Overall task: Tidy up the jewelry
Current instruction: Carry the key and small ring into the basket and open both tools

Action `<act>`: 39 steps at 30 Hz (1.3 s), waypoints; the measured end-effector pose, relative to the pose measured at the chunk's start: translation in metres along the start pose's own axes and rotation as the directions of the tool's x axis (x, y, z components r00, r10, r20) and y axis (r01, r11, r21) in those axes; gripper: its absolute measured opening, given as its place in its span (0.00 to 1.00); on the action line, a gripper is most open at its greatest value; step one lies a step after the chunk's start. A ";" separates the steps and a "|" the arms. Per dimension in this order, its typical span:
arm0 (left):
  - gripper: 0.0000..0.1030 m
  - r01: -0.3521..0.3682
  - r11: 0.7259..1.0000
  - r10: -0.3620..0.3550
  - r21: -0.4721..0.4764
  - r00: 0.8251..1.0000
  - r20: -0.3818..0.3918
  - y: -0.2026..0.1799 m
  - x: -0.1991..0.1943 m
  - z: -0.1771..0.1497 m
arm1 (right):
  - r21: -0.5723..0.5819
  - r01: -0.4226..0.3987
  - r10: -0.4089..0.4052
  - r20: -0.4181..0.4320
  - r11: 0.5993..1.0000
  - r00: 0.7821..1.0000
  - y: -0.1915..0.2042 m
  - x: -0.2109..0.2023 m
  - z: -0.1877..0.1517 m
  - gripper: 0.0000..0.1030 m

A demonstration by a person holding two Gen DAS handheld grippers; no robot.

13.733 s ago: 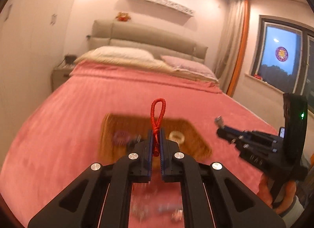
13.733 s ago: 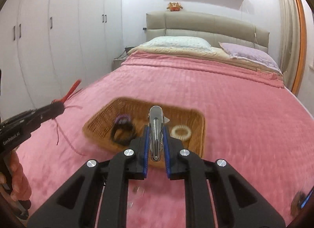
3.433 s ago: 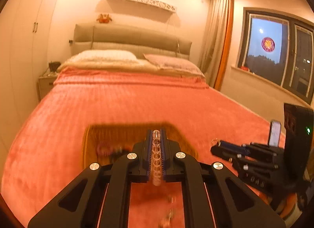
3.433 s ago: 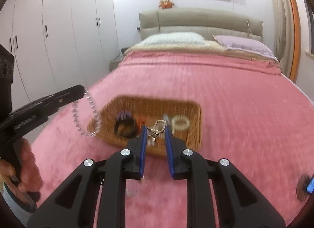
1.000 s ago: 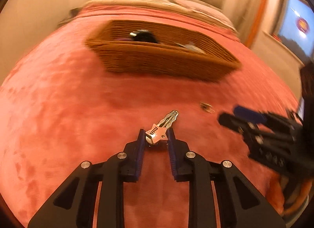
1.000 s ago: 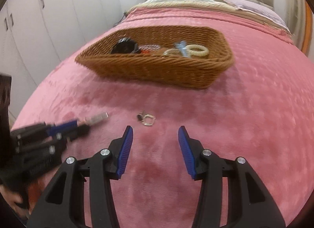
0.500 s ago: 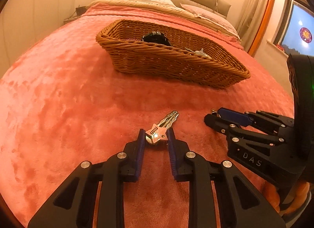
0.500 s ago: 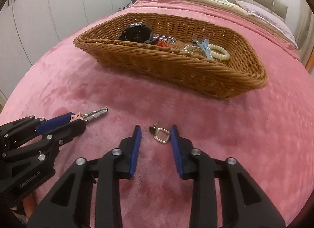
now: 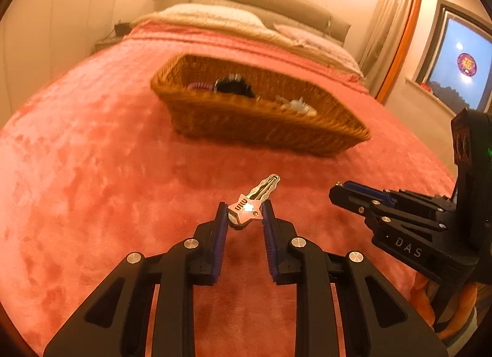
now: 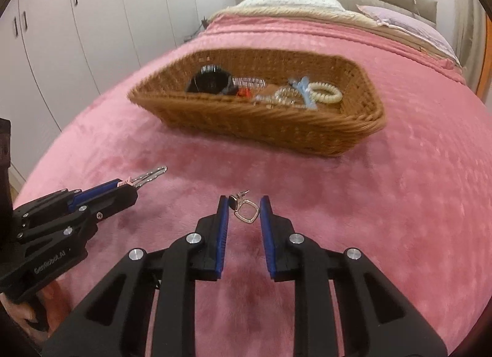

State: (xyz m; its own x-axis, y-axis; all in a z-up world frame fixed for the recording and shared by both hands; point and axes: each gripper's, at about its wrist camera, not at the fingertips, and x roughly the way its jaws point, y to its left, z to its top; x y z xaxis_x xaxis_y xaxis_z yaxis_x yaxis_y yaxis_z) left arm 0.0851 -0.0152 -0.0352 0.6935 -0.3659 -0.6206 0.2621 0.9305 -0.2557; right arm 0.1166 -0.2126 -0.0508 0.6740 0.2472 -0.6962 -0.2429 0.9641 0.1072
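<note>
A silver hair clip [image 9: 256,197] with a pink star end sits crosswise between my left gripper's [image 9: 243,203] pads, which are shut on it just above the pink bedspread. In the right wrist view the left gripper [image 10: 130,189] comes in from the left with the hair clip [image 10: 150,175] sticking out ahead. My right gripper [image 10: 243,198] is shut on a small earring [image 10: 244,211], a black stud with a square metal ring. From the left wrist view the right gripper [image 9: 336,192] shows at the right; the earring is too small to make out there.
A wicker basket [image 10: 261,123] stands on the bed beyond both grippers, holding a black watch [image 10: 210,81], clear beads, a red cord, a blue clip and a cream spiral hair tie [image 10: 326,92]. It also shows as the basket [image 9: 261,129] ahead. Pillows and headboard lie behind, wardrobes to the left.
The right jaws went from wide apart to shut around the earring. The left gripper kept its hold on the hair clip while its view tilted up a little.
</note>
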 end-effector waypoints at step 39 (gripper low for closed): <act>0.45 0.012 0.999 -0.012 0.044 1.000 0.001 0.016 0.116 0.167 | 0.080 0.019 -0.013 -0.069 0.997 0.998 -0.061 0.098 0.148 0.50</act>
State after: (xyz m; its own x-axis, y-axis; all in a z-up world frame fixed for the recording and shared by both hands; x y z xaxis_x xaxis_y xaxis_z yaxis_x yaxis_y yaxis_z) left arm 0.2817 -0.0407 0.0122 0.6909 -0.3774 -0.6167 0.2999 0.9257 -0.2305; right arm 0.3011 -0.2333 -0.0202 0.6275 0.2270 -0.7448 -0.1734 0.9733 0.1505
